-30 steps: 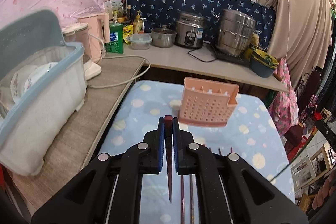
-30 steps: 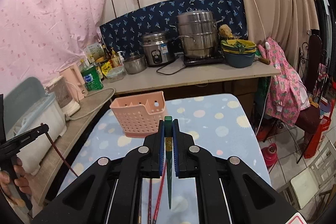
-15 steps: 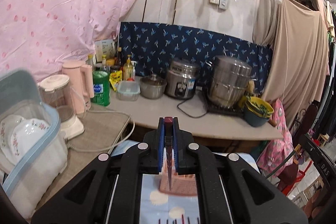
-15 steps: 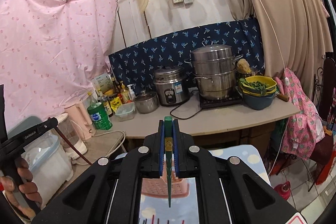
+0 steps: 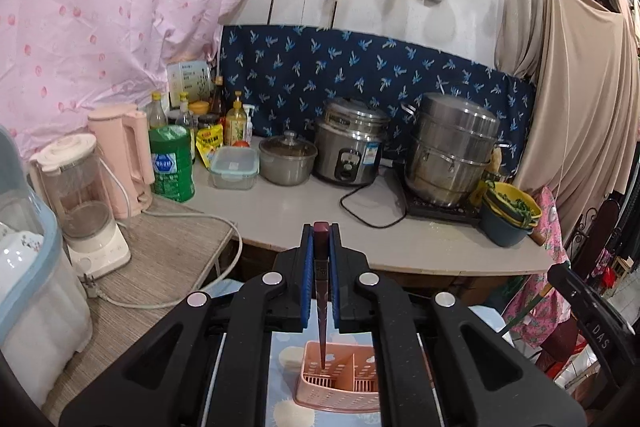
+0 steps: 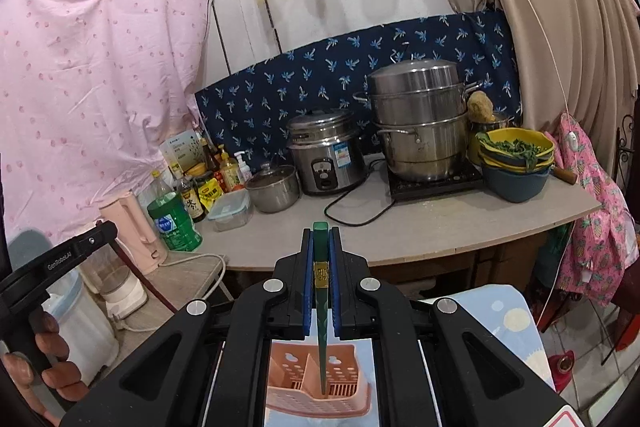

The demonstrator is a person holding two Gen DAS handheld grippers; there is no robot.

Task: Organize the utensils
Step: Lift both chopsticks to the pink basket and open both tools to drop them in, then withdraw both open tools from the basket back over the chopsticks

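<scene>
Both claws, lifted from worktop level, were now tipped over the pink basket (image 5: 340,383) at 6 o'clock: left claw (image 5: 321,267) clamped a maroon chopstick (image 5: 321,307), right claw (image 6: 321,267) a green chopstick (image 6: 321,327), ready for dropping in.

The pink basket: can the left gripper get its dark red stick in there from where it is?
Probably yes. The left gripper holds the dark red chopstick upright, tip over the open pink basket, nothing between.

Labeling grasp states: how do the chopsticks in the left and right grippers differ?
Colour: the left gripper holds a dark red chopstick; the right gripper holds a green chopstick with a gold band.
Shared: both clamped, tips down over the pink basket.
</scene>
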